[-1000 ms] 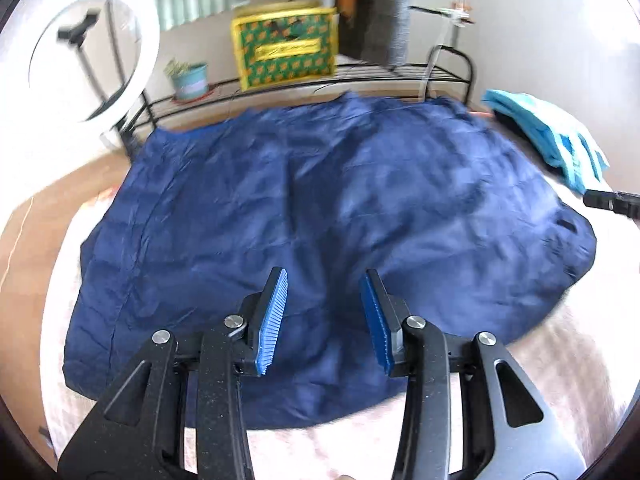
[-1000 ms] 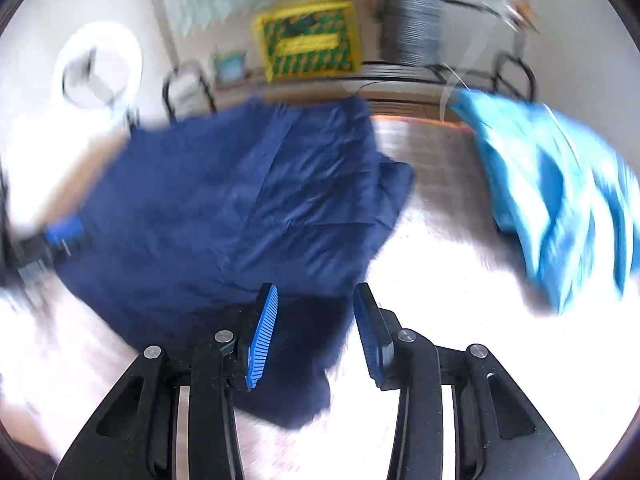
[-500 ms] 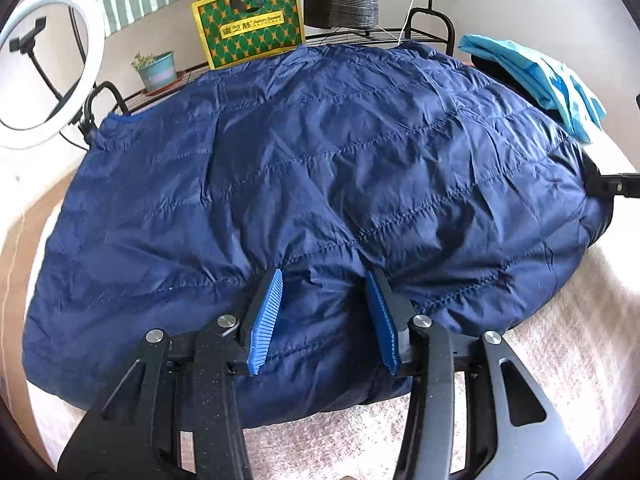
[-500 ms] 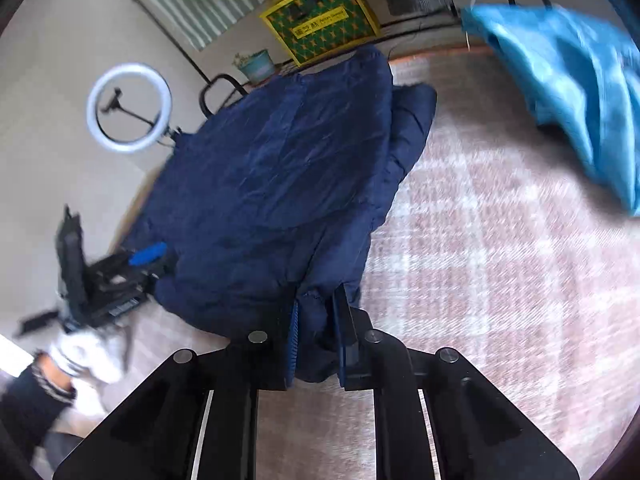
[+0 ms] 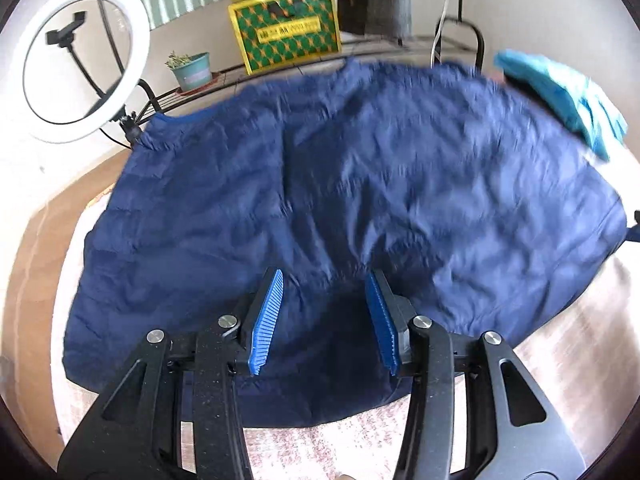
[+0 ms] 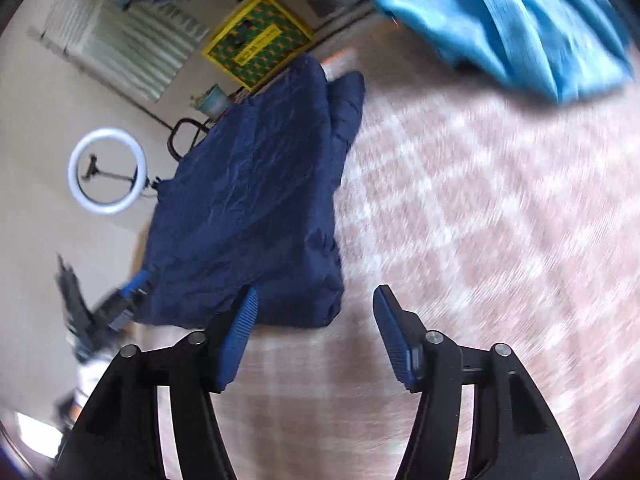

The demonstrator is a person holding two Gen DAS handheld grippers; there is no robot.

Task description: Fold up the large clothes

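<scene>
Navy jacket folded, right edge straight, checked cover alongside

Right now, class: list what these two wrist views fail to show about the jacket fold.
- Navy jacket, left wrist view: near hem hidden behind left gripper; grip unclear.
- Jacket underside, both views: hidden by its top layer.
- Turquoise garment, right wrist view: blurred, cut off by the edge.

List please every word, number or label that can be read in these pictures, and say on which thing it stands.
None can be read.
Yellow-and-green patterned box: a yellow label band with dark characters, too blurred to read in both views.
Navy quilted jacket: no visible text.
Turquoise garment: no visible text.
</scene>
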